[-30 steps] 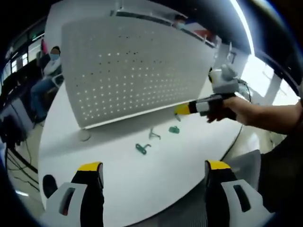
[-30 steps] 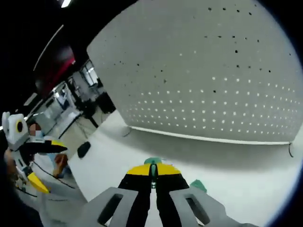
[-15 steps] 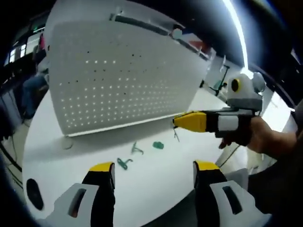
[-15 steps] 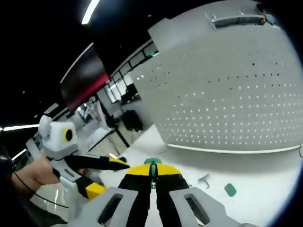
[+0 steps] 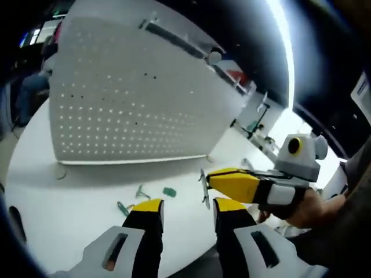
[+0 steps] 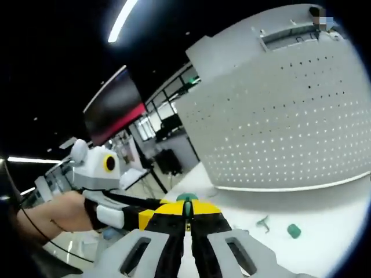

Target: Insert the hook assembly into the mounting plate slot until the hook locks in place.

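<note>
Evidently the hook (image 5: pixel 204 188), a thin metal piece, was pinched at the tip of the right gripper (image 5: pixel 215 180), its jaws clenched on it and lifted clear of the white table (image 5: pixel 69 214), presumably to carry it toward the perforated mounting plate (image 5: pixel 133 110) standing upright behind. Spare green hooks (image 5: pixel 169 191) lay on the table near the plate's foot. The left gripper (image 5: pixel 186 209) hovered just below the hook, jaws narrowly parted, holding nothing, perhaps ready to steady it.
</note>
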